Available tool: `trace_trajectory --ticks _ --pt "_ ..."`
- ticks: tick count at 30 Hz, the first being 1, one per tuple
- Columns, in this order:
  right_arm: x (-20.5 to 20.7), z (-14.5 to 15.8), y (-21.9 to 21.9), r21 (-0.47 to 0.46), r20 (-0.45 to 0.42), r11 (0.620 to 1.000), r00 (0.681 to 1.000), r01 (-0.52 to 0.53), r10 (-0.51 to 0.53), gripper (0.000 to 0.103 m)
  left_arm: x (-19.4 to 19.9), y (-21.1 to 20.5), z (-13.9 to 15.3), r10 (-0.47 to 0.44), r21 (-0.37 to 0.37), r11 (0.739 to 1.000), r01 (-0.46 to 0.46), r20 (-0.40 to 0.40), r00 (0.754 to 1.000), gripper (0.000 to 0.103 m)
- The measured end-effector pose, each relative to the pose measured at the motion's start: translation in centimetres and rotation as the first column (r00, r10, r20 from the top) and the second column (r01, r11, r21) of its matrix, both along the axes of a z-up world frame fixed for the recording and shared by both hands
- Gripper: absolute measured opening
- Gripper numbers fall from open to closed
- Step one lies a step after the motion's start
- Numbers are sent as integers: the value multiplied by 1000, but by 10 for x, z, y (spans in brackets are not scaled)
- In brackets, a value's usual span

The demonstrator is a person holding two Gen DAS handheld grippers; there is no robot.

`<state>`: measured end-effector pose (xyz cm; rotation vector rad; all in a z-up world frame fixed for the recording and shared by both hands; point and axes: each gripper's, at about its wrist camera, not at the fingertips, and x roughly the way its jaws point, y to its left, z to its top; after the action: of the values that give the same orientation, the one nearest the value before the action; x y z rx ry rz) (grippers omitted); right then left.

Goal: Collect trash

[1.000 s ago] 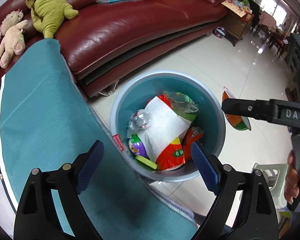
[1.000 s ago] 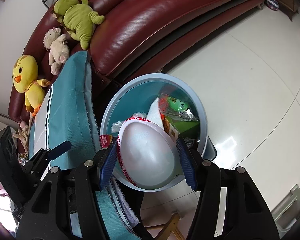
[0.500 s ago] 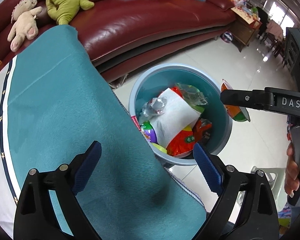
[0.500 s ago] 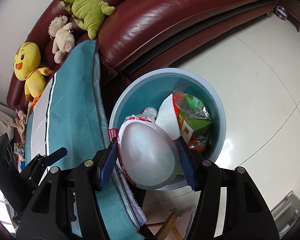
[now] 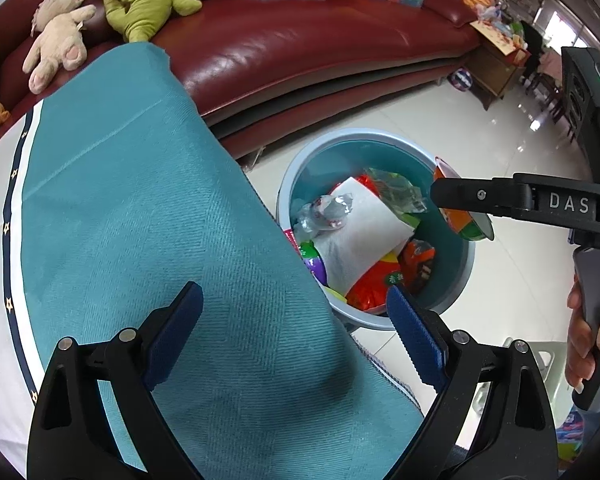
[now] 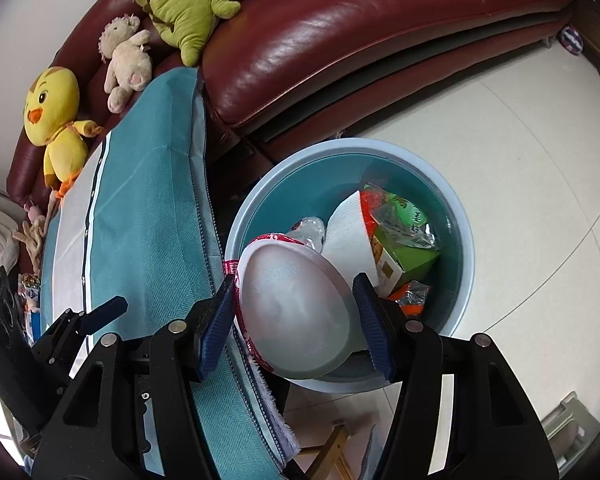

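A blue bin [image 5: 292, 184] stands on the floor beside the table and holds a paper towel [image 5: 360, 236], wrappers and a small box; it also shows in the right wrist view [image 6: 466, 240]. My right gripper [image 6: 298, 312] is shut on a white paper bowl [image 6: 296, 312] with a red rim, held over the bin's near edge. In the left wrist view the bowl [image 5: 466, 222] hangs in that gripper [image 5: 456, 196] above the bin's right rim. My left gripper [image 5: 294, 336] is open and empty over the teal tablecloth [image 5: 140, 220].
A dark red leather sofa [image 5: 300, 44] runs behind the table, with plush toys [image 6: 180, 4] at its left end. White tiled floor [image 6: 520, 140] surrounds the bin. A wooden side table [image 5: 496, 68] stands at the far right.
My left gripper has pulled back from the bin over the tablecloth. My right gripper has kept the bowl over the bin's edge, shifting slightly.
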<state>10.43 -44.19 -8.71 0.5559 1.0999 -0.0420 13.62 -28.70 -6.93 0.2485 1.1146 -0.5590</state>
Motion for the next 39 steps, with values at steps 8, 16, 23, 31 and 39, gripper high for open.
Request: trace_trajectory --ticks 8,16,23,31,39 --pt "3 0 0 -1 3 1000 1000 12 -12 73 2 2 -2 8 -5 1000 -8 -8 1000 93" --pt "-4 -3 -7 20 -17 999 999 32 -31 76 2 6 -8 26 -19 999 -27 -53 998 93" --pt "-20 10 -6 13 -2 999 999 42 -42 86 -7 15 2 52 -12 999 -52 -30 998 94" --pt "-45 38 17 -81 53 997 998 -14 18 94 -25 29 19 66 6 998 -66 -7 998 99" --pt "-81 64 46 -234 90 971 994 -46 69 96 -48 52 32 113 13 993 -114 45 993 99"
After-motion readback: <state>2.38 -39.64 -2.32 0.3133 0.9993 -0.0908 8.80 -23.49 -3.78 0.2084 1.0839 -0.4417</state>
